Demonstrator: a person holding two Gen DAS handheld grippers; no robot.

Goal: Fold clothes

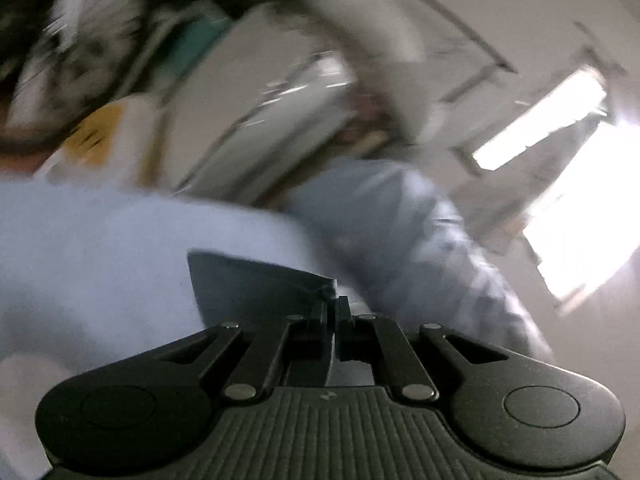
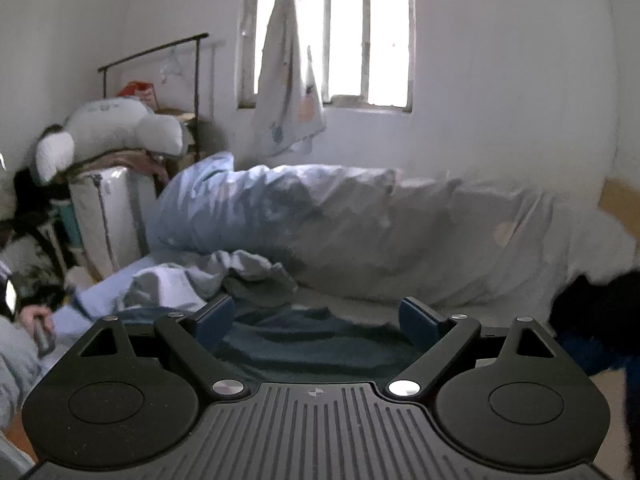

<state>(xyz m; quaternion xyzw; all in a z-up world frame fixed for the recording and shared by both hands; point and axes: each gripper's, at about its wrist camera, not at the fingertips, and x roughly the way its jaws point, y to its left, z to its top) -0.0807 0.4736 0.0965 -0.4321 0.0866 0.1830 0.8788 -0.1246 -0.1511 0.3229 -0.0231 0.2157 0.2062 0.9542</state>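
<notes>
The left wrist view is blurred and tilted. In it my left gripper (image 1: 334, 304) is shut, and a dark flap of the dark blue garment (image 1: 256, 288) is pinched between its fingers, held above pale blue fabric (image 1: 100, 260). In the right wrist view the dark blue garment (image 2: 312, 340) lies flat on the bed, just under and ahead of my right gripper (image 2: 316, 320). That gripper is open wide, with nothing pressed between its blue pads. Crumpled pale clothes (image 2: 180, 280) lie behind the garment to the left. A person's hand (image 2: 34, 316) shows at the left edge.
A bunched light blue duvet (image 2: 240, 208) and a white sheet (image 2: 480, 232) fill the back of the bed. At the left stand a white suitcase (image 2: 108, 216) with a plush toy (image 2: 116, 128) on top and a clothes rail (image 2: 160, 52). A dark object (image 2: 592, 304) sits at the right.
</notes>
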